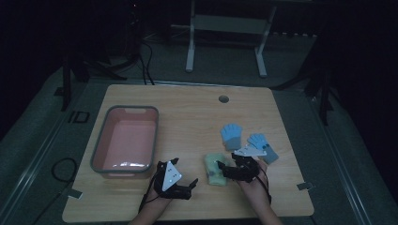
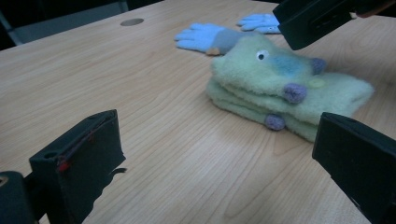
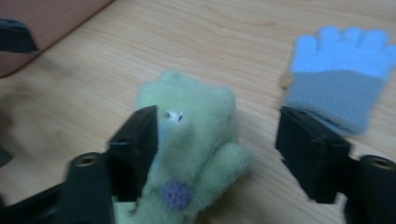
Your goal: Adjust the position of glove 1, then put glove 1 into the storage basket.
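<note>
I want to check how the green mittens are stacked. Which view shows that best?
The left gripper view: the green mittens lie stacked, side-on and sharp. The right gripper view shows the top one blurred behind a jaw; the high view shows a small dim patch.

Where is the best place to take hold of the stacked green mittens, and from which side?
Probably across the cuff end of the green mittens, coming from above. The pair lies flat, one on the other, so one pinch there should catch both layers. The right claw is open just over them, nearest for it.

Dim room, brighter close-ups

The high view is dark and murky, its surroundings nearly black; the pink bin (image 1: pixel 125 143) catches a small glare. The right gripper view is softly blurred; the left gripper view is sharper.
</note>
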`<action>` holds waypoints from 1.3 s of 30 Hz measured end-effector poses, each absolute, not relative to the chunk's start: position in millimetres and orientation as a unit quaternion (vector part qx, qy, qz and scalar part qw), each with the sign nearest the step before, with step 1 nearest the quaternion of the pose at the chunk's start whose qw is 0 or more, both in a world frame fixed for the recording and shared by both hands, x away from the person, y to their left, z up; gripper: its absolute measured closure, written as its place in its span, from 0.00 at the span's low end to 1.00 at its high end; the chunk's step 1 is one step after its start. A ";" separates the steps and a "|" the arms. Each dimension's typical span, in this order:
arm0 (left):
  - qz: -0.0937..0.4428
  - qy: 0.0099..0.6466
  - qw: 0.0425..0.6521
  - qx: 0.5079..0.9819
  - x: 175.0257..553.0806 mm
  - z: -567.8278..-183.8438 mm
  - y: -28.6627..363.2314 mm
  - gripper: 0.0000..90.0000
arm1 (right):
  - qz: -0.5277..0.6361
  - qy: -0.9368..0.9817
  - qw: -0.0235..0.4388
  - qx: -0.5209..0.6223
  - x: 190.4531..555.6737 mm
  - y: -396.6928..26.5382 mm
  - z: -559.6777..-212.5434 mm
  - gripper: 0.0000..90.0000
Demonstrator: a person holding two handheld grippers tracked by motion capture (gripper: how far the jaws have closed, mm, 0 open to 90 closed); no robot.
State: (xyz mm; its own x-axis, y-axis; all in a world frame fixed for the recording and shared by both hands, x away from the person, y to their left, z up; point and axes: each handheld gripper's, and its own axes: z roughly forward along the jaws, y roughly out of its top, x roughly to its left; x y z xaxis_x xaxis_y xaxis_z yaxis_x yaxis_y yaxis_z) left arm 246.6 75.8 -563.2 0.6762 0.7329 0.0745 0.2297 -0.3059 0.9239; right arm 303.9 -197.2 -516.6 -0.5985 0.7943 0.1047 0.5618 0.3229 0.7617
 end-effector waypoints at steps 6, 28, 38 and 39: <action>0.228 0.292 0.506 0.779 247.9 -562.8 71.7 0.02 | 0.409 0.819 0.113 0.387 310.1 -208.9 -515.3 0.16; 0.145 0.171 0.480 0.848 243.9 -542.8 41.7 0.06 | 0.464 0.819 0.093 0.325 322.9 -223.9 -496.6 0.23; 0.141 0.125 0.473 0.861 246.1 -540.2 26.8 0.23 | 0.457 0.837 0.067 0.293 339.8 -211.8 -496.9 0.46; 0.145 0.117 0.472 0.862 248.2 -538.8 24.5 0.23 | 0.456 0.838 0.058 0.295 341.9 -209.9 -498.0 0.46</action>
